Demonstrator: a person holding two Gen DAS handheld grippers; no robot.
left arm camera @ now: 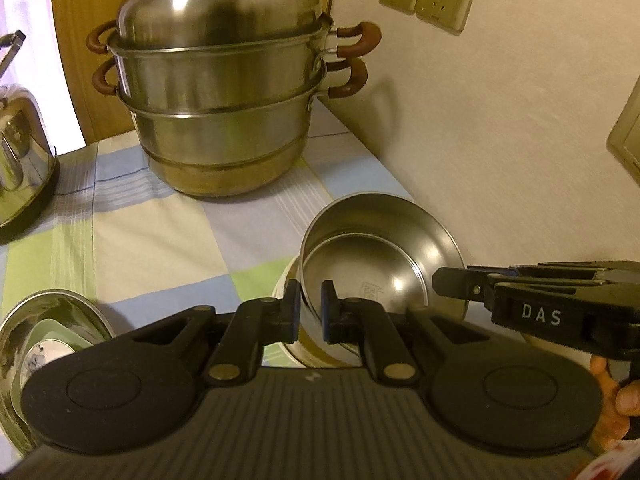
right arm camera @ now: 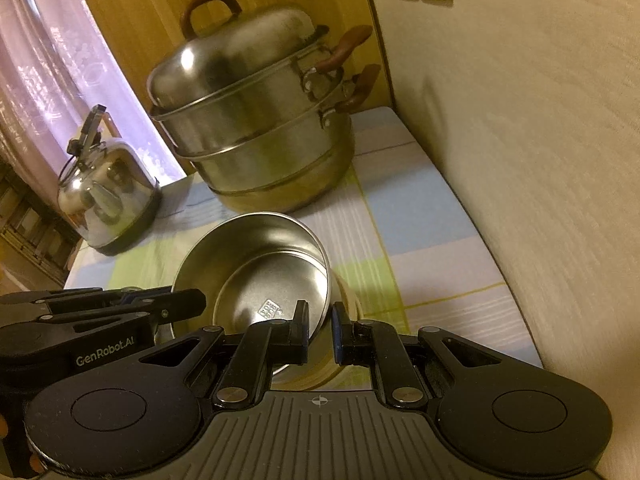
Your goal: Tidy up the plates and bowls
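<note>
So we've got both grippers on the same steel bowl (left arm camera: 376, 268) right now. It's sitting tilted, half nested into a white bowl (left arm camera: 286, 284) underneath, on the checked tablecloth (left arm camera: 160, 232) just in front of the big steamer pot (left arm camera: 224, 100). Our left gripper (left arm camera: 310, 312) has its jaws pinched on the near rim, one pad inside and one outside. Our right gripper (right arm camera: 320, 332) is doing the same on the opposite rim, closed down on the wall.

Since the bowl is cocked to one side, we'd say the trick here is levelling it first: bring both sides to the same height, then lower it straight so it seats flat in the white one instead of jamming on an edge. Thin shiny steel probably slips easily, so keep the grip firm and move both hands together.

There's another steel dish (left arm camera: 52, 320) with something pale green in it off to the left, likely next in the queue. The kettle (right arm camera: 108, 200) is well clear of us
</note>
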